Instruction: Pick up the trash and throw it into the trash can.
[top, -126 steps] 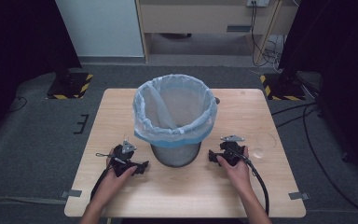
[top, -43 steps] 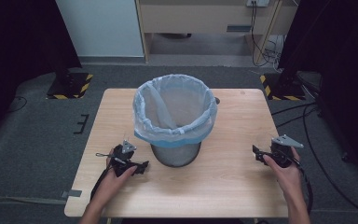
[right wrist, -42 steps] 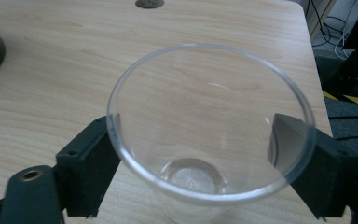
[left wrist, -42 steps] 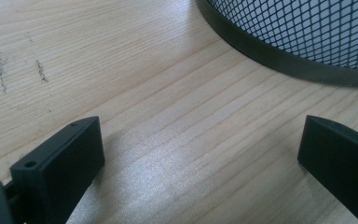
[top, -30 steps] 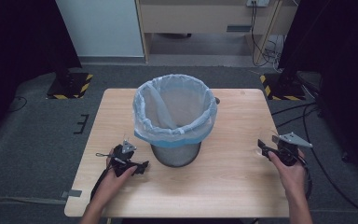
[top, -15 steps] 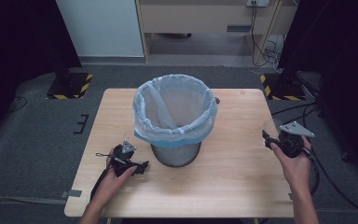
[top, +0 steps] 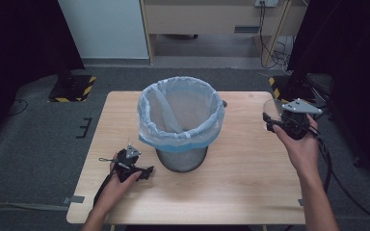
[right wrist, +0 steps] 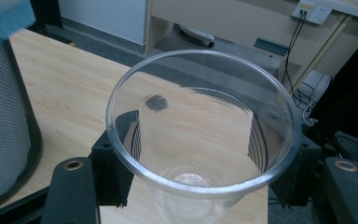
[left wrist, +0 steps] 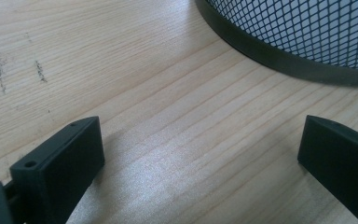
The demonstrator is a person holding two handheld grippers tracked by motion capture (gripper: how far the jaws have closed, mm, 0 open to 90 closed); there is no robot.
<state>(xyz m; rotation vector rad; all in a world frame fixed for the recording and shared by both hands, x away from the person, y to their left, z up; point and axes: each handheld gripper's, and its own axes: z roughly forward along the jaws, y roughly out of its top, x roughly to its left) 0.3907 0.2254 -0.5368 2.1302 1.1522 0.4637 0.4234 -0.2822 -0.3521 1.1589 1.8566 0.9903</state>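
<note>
A clear plastic cup [right wrist: 200, 135] stands upright between the jaws of my right gripper [right wrist: 205, 168], which is shut on it just under the rim. In the high view the right gripper [top: 275, 120] holds the clear cup [top: 271, 109] in the air over the table's right edge, to the right of the bin. The black mesh bin [top: 180, 122] with a pale blue liner stands mid-table. My left gripper [top: 147, 172] rests on the wood at the bin's lower left. Its jaws are wide apart with only bare wood between them, in front of the bin's base [left wrist: 279, 56].
The wooden table [top: 241, 192] has bare wood in front of the bin and on both sides. Behind it are a white cabinet [top: 106, 29], a wooden shelf with cables [top: 270, 29] and black stands with hazard stripes [top: 72, 86] on the grey floor.
My right hand went out to the table's right side, closed on the clear cup and has lifted it up off the wood. The left gripper has stayed in place.
</note>
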